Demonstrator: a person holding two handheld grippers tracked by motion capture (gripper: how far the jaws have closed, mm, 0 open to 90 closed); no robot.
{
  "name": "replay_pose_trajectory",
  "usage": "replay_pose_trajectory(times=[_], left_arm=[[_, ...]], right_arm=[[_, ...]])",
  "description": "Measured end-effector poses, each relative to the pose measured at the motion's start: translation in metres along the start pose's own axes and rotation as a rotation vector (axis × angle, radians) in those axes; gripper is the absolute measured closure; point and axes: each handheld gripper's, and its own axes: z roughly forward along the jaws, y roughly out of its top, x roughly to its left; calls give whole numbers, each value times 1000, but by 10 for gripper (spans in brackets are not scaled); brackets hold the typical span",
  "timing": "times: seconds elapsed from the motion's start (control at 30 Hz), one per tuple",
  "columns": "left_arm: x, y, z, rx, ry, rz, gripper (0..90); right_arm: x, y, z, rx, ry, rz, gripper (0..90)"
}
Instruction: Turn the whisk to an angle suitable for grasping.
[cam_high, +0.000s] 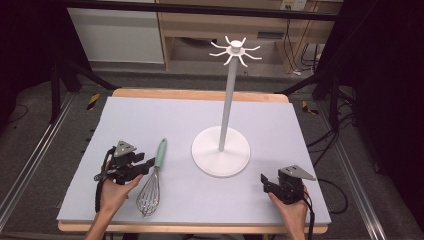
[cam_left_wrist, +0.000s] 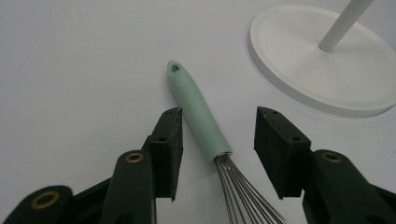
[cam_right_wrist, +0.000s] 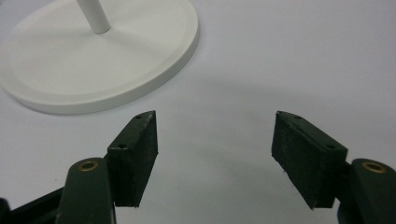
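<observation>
A whisk with a mint-green handle and steel wires lies flat on the grey mat, handle pointing away from me. My left gripper sits low over it at the front left. In the left gripper view the handle's lower end lies between the jaws of this gripper, and a gap shows on each side, so the pads do not touch it. A white stand with a round base, a tall pole and hooks on top rises mid-table. My right gripper rests open at the front right with bare mat between its jaws.
The stand's base lies just beyond and to the right of the whisk, and its rim is ahead and to the left of the right gripper. The grey mat covers a wooden table. Metal frame rails and cables flank the table.
</observation>
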Motion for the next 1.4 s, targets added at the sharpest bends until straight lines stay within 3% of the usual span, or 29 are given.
replay_pose_trajectory(times=[0.3,0.93,1.4], left_arm=[[-4,2,22,83,0,13,533],[-5,-1,46,217,25,49,560],[-4,-1,64,280,19,5,583]], right_arm=[[-1,0,0,7,3,2,325],[-2,1,1,20,10,6,332],[-1,1,2,27,19,0,344]])
